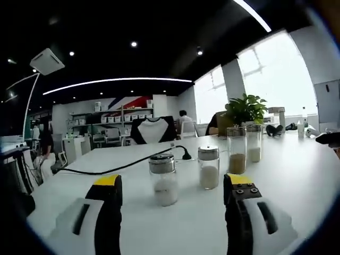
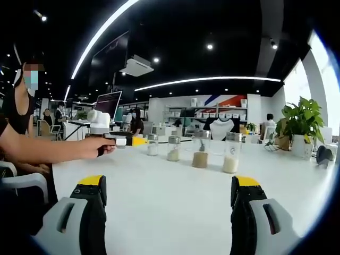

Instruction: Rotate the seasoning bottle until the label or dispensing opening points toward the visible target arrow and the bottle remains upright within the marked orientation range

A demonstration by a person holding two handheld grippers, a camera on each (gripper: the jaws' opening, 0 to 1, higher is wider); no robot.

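Four glass seasoning bottles with metal caps stand upright in a row on the white table [image 1: 297,180]. In the left gripper view the nearest bottle [image 1: 163,180], part filled with white grains, stands just beyond my left gripper [image 1: 173,180], between the lines of its open yellow-tipped jaws and untouched. Behind it come a second white-filled bottle [image 1: 208,167], a brown-filled one [image 1: 236,155] and a farther one [image 1: 254,142]. In the right gripper view the row [image 2: 201,150] lies well ahead of my open, empty right gripper [image 2: 168,183]. A hand holds the left gripper [image 2: 125,141] at the row's left end.
A black cable with a plug [image 1: 133,164] runs across the table behind the bottles. A potted plant [image 1: 245,109] and small items stand at the far end near the windows. The person's forearm [image 2: 48,149] reaches in from the left. Bare tabletop [image 2: 170,212] lies before the right gripper.
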